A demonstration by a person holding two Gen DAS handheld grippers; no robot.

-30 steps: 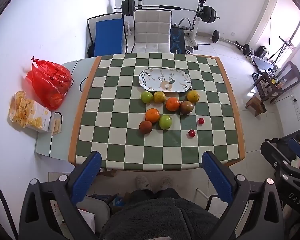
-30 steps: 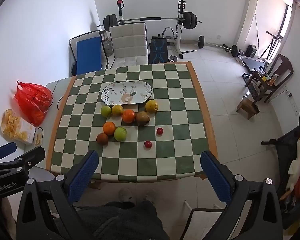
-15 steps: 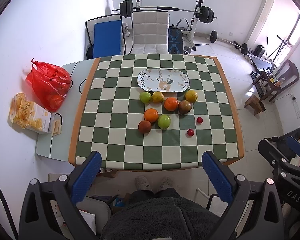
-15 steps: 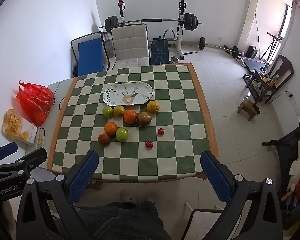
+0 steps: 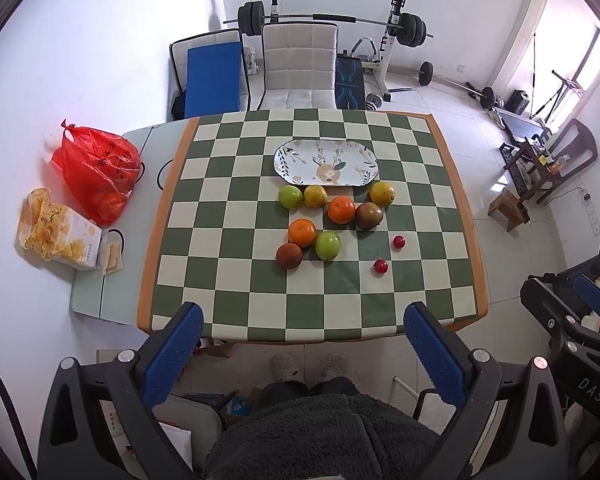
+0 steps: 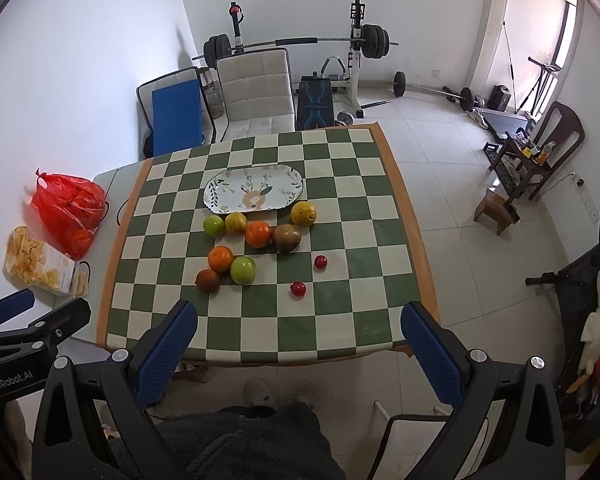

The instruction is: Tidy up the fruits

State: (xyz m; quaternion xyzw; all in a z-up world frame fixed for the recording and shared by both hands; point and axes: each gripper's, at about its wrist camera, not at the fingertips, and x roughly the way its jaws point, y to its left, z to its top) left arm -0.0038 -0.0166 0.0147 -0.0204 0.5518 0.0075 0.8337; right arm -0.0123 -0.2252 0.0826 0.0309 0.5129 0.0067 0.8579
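Both views rose slightly — only right cam shows left gripper (image 6: 16, 316).

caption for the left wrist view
Open left gripper high above loose fruit and an empty floral plate on a checkered table.

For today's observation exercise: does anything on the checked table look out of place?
Yes. The plate is empty while all the fruit lies loose on the cloth in front of it. Two small red fruits sit apart from the main cluster. Nothing looks spilled or damaged.
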